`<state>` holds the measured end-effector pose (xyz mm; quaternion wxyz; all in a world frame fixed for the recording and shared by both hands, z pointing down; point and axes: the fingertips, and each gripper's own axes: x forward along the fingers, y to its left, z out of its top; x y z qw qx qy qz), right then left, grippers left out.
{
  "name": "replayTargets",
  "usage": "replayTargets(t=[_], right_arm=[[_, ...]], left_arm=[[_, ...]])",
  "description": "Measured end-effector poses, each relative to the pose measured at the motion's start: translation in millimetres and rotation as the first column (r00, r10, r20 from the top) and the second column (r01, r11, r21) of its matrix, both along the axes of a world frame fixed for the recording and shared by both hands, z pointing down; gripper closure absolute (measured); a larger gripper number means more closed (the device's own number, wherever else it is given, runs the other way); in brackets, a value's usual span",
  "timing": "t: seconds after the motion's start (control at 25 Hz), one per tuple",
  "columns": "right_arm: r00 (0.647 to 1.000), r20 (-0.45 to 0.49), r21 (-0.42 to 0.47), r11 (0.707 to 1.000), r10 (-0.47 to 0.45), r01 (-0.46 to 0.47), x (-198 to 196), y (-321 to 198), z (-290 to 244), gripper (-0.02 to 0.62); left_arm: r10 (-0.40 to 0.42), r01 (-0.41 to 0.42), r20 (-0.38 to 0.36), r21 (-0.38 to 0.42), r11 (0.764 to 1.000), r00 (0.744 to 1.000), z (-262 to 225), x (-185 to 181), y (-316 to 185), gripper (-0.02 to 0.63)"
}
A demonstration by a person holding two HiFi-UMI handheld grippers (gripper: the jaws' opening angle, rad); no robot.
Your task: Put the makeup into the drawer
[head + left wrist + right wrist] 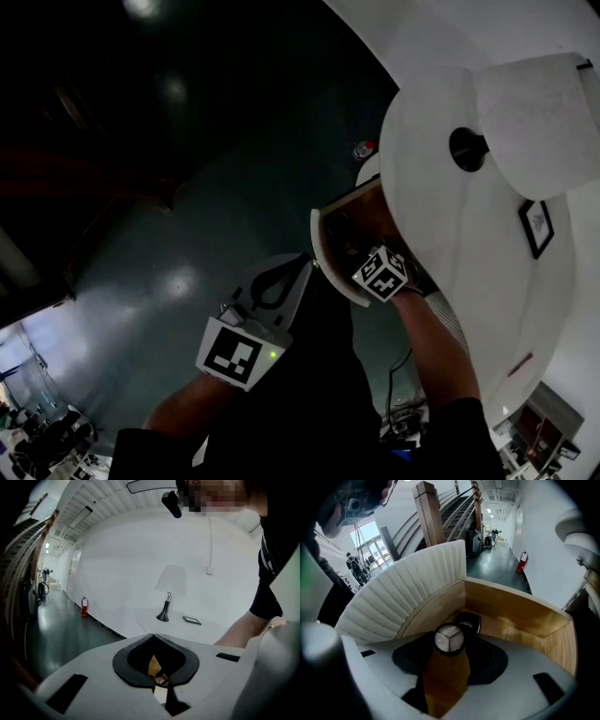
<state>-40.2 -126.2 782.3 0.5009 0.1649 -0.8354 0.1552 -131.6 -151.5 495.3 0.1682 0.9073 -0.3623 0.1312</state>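
The right claw (449, 645) is pinching a round compact (449, 638) between its tips. The black rim and the pale lid in three parts face the camera on that claw. The compact is over the wooden floor of the open drawer (520, 616). I cannot tell if it touches the floor. Just beyond it a flat black case (467, 621) lies on the drawer floor, near the corner where the curved side meets the straight wooden wall. The outer face of the curved side is a white ribbed panel (408, 592).

In the head view the open drawer stands out from under the edge of the round white tabletop (441, 216), and the marker cube (380, 274) of the right claw is above it.

The left claw (153, 637) has its jaws pressed together at the tips and nothing is between them. It is apart from the drawer, over the dark floor (169, 244).

On the tabletop stand a lamp (168, 590) and, beside it, a small dark picture frame (192, 619). A red fire extinguisher (84, 606) stands at the wall.
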Motion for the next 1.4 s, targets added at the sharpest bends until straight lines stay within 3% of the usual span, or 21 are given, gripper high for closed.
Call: replayTargets(t=[0.32,0.92,1.0,1.2,1.28,1.4], right_arm=[[0.995,-0.038,-0.085,0.992,-0.092,0.088,0,12,28,0.380],[0.980,-0.089,-0.231,0.961,-0.178,0.154,-5,18,50,0.379],[0.979,-0.115,-0.280,0.951,-0.168,0.130,-1,25,54,0.379],[0.977,-0.169,-0.446,0.894,-0.132,0.043,11,50,59,0.379],[0.976,-0.178,-0.431,0.901,-0.130,0.042,13,48,58,0.379],[0.974,-0.184,-0.336,0.940,-0.132,0.064,15,33,52,0.379]], left_arm=[[-0.020,0.020,0.002,-0.008,1.000,1.000,4,-3,1,0.595],[-0.044,0.044,0.010,-0.012,0.999,0.999,7,-6,1,0.595],[-0.048,0.048,0.013,-0.008,0.999,0.999,6,-8,1,0.595],[-0.057,0.057,0.007,-0.010,0.998,0.998,4,-9,1,0.595],[-0.065,0.065,-0.003,-0.017,0.998,0.998,2,-8,2,0.595],[-0.068,0.068,-0.014,-0.009,0.998,0.998,-6,-7,1,0.595]])
